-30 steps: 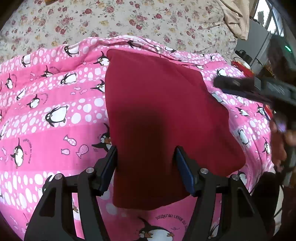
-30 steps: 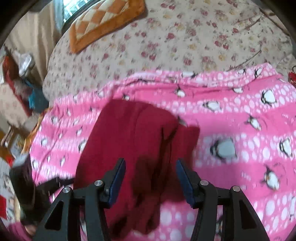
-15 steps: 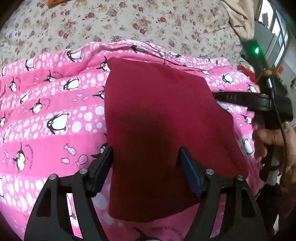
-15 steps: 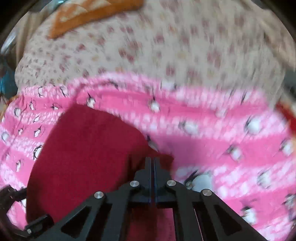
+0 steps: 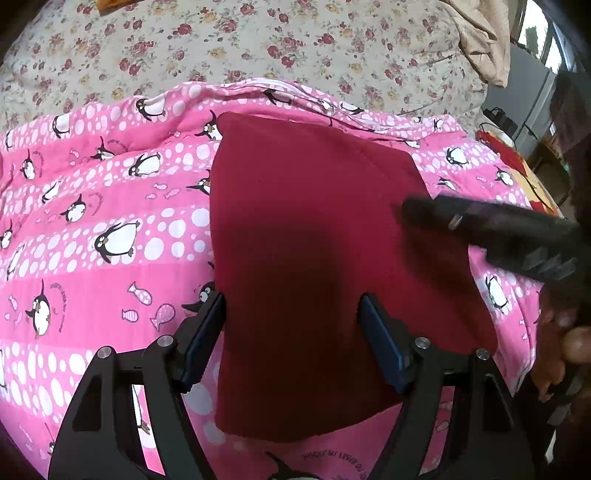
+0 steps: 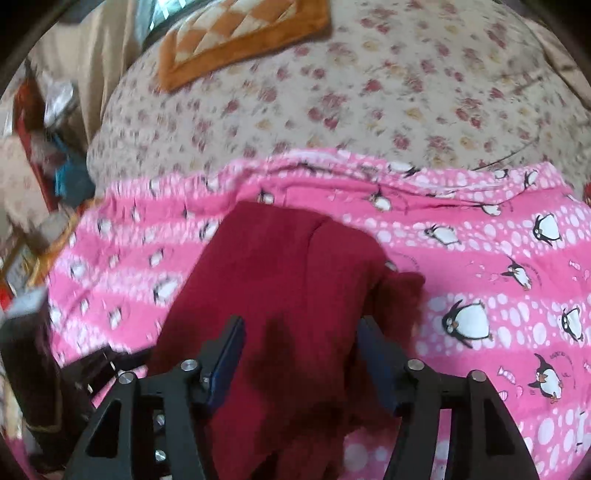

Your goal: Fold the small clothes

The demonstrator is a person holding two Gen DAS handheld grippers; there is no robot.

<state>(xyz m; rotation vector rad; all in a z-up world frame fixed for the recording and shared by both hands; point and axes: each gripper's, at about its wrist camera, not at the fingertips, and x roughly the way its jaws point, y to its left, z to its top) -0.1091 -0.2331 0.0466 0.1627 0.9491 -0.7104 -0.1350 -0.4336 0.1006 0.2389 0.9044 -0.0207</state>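
Note:
A dark red garment (image 5: 317, 229) lies folded flat on a pink penguin blanket (image 5: 110, 229). My left gripper (image 5: 293, 325) is open, just above the garment's near part, its fingers either side of the cloth. The right gripper's body (image 5: 491, 229) reaches in from the right over the garment's right edge. In the right wrist view the red garment (image 6: 288, 288) has a folded layer with a seam, and my right gripper (image 6: 301, 347) is open over its near end, holding nothing.
The blanket (image 6: 498, 266) lies on a floral bedsheet (image 5: 258, 40). An orange checked cushion (image 6: 240, 33) lies at the far end of the bed. Cluttered shelves (image 6: 33, 147) stand beside the bed. A beige cloth (image 5: 484, 37) hangs at the far right.
My right gripper was shut half a second ago and is now open over the garment. It has swung over the garment's right edge. My left gripper stayed open and barely moved.

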